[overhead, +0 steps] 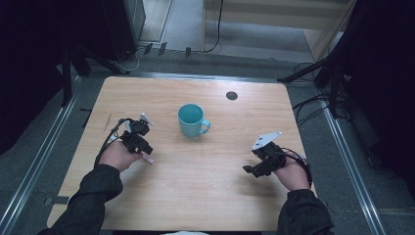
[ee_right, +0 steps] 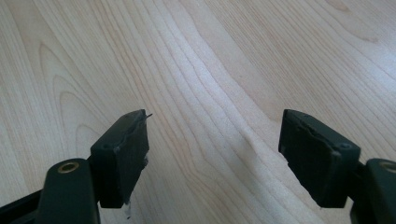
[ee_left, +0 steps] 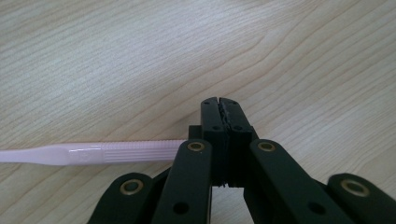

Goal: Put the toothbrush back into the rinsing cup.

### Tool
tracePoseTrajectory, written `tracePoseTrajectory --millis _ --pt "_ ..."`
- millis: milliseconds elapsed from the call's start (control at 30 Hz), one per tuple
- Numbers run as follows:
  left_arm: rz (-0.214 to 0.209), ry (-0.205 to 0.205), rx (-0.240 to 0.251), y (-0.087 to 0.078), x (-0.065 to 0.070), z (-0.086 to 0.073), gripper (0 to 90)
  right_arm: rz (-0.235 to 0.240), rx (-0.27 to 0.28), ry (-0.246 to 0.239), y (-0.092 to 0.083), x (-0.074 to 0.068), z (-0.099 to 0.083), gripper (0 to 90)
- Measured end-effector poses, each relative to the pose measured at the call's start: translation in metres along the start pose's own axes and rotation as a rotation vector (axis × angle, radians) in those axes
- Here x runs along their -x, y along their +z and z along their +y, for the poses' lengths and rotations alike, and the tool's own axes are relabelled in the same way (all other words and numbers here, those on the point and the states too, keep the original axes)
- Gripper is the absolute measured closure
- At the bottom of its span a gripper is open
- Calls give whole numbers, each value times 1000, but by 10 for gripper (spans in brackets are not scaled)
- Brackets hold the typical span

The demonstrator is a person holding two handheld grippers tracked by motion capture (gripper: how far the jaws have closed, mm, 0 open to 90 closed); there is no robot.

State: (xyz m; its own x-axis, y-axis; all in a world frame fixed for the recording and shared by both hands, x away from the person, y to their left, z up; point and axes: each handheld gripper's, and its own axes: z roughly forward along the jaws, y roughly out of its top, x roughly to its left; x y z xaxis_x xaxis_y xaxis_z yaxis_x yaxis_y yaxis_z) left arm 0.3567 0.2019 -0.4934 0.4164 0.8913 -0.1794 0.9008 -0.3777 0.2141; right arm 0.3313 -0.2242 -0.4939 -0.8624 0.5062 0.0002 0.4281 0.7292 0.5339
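Grasping looks done: left gripper (ee_left: 219, 105) jaws clamped on the pink toothbrush (ee_left: 93, 152) near the table's (overhead: 195, 196) left edge (right gripper (ee_right: 212, 154) jaws apart), so lifting toward the teal mug (overhead: 192, 120) likely follows.

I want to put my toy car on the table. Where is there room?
Lots of bare wood on the table: the near middle between the left gripper and right gripper, and the far strip behind the teal mug. It's tighter between the mug and the left gripper, which pinches a pink stick.
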Motion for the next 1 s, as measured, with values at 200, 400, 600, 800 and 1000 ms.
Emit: tracePoseTrajectory --millis 200,400,600,800,1000 --pt "4 -5 -29 4 -1 0 895 0 -1 -3 0 0 0 242" --pt "11 -20 -38 8 -3 2 894 2 -4 -3 1 0 0 242" --pt "7 -19 -48 9 -4 3 894 4 -7 -5 1 0 0 242" --pt "5 -21 -65 11 -6 1 893 6 -9 -5 2 0 0 242" --pt "7 -21 -71 11 -6 -2 894 6 -13 0 3 0 1 242"
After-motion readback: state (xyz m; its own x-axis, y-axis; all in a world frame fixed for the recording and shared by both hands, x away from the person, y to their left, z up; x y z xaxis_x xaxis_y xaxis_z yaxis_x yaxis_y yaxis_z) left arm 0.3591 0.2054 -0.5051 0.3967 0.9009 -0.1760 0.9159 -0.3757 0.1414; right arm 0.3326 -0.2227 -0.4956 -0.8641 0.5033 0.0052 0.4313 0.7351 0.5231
